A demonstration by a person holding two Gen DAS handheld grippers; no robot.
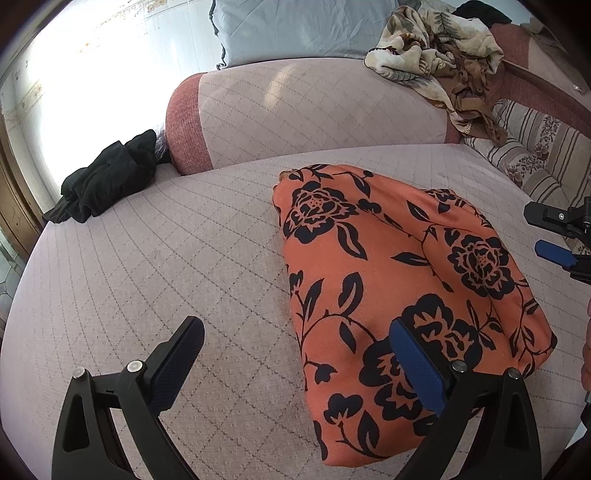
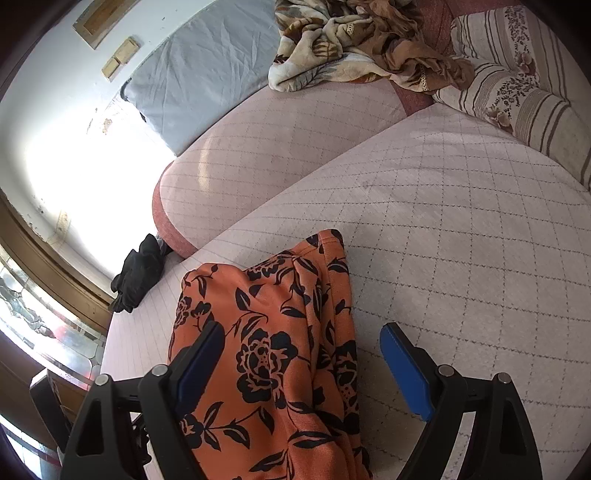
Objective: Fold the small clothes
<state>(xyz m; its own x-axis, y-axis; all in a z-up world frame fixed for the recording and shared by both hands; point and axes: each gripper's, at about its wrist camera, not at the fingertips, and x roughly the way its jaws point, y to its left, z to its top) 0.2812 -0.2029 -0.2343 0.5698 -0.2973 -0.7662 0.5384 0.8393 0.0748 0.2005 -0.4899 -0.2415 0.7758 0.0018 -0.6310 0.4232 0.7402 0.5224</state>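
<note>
An orange garment with black flowers point(image 1: 399, 291) lies folded on the quilted pink sofa seat point(image 1: 166, 258). My left gripper point(image 1: 295, 350) is open and empty, low over the seat at the garment's near left edge, its blue pad over the cloth. My right gripper point(image 2: 303, 354) is open and empty, straddling the garment's right edge point(image 2: 273, 347). The right gripper also shows at the right edge of the left wrist view point(image 1: 557, 236).
A black garment point(image 1: 107, 177) lies at the seat's far left corner. A pile of beige leaf-print clothes point(image 1: 439, 55) sits on the backrest. A striped floral cushion point(image 1: 543, 155) is at the right. A grey pillow point(image 1: 295, 26) leans behind the sofa.
</note>
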